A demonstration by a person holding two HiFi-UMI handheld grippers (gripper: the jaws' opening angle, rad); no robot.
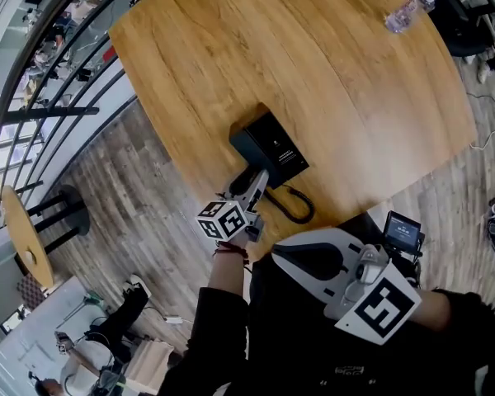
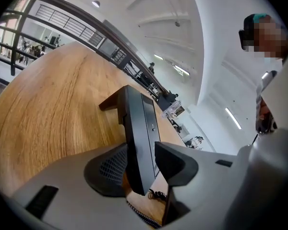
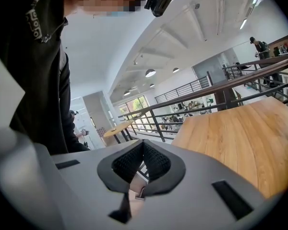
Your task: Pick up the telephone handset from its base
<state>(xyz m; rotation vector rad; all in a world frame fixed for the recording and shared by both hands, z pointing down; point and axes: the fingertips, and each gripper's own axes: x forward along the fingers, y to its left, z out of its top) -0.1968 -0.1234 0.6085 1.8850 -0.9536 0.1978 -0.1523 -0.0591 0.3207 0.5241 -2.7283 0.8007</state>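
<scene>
Fingers of my left gripper pinch the black handset at the wooden table's near edge, right beside its base. My right gripper, pressed closed on nothing, hangs near my body. A bottle lies at the far corner.
</scene>
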